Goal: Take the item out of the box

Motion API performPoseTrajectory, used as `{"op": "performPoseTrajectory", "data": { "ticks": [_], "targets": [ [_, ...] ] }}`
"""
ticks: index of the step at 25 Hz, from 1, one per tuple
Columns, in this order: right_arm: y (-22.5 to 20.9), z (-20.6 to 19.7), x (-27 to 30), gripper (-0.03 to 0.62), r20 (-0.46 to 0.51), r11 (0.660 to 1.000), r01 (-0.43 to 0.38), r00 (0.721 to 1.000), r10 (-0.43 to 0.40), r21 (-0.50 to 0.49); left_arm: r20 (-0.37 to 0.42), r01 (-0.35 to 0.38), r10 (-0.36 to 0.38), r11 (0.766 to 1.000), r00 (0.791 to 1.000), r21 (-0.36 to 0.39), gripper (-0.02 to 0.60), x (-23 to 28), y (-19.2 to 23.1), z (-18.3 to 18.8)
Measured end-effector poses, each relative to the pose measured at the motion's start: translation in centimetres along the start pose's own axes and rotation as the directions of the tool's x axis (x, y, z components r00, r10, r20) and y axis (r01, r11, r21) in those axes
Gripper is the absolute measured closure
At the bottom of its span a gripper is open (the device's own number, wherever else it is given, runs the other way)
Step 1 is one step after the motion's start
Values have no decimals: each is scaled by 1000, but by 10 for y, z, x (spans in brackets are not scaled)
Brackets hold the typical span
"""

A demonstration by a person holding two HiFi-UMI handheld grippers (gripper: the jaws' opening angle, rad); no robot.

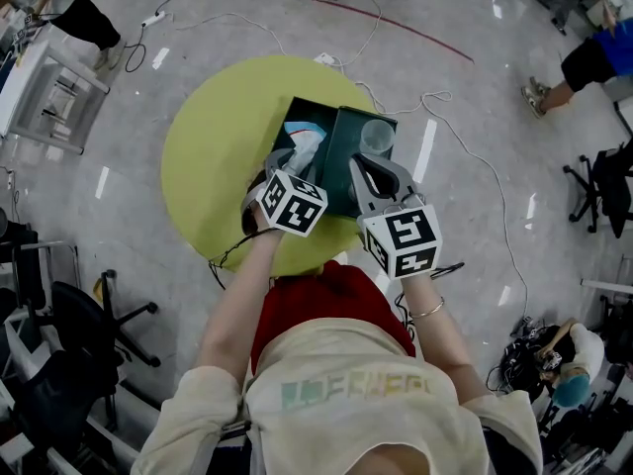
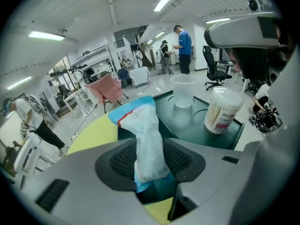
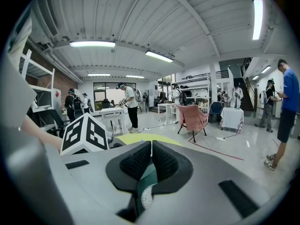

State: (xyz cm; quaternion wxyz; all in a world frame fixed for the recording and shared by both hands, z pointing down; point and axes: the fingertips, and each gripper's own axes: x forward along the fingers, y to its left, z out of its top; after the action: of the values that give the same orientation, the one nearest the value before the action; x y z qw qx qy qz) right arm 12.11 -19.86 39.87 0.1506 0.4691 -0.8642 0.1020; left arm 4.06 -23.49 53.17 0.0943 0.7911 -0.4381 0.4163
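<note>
A: While the left gripper (image 2: 150, 165) hung over the box (image 2: 199, 130), what did its jaws hold?
B: Packet (image 2: 149, 135), clamped tight, over the box's left half. Right gripper (image 3: 151, 162) jaws pressed together, nothing between.

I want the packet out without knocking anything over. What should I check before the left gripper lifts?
1. Left gripper shut on the packet: ok.
2. Grip firm: cannot tell; the jaws hold it near one end, and most of it sticks out beyond them.
3. Packet clear of the box: cannot tell.
4. Cup and swab jar upright and apart from the packet: ok.
5. Right gripper steadying the box: cannot tell; its jaws are together with nothing seen between them.
</note>
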Motion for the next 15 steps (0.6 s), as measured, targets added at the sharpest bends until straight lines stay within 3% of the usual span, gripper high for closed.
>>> {"op": "performPoseTrajectory", "data": {
  "ticks": [5, 15],
  "targets": [
    [5, 0, -3, 557, 6, 1000, 7, 1000, -7, -1, 40, 20, -19, 1000, 999, -21, 393, -11, -2, 5],
    [20, 11, -4, 557, 24, 1000, 3, 1000, -3, -10, 157, 95, -73, 986, 985, -134, 393, -44, 1, 30]
  ]
}}
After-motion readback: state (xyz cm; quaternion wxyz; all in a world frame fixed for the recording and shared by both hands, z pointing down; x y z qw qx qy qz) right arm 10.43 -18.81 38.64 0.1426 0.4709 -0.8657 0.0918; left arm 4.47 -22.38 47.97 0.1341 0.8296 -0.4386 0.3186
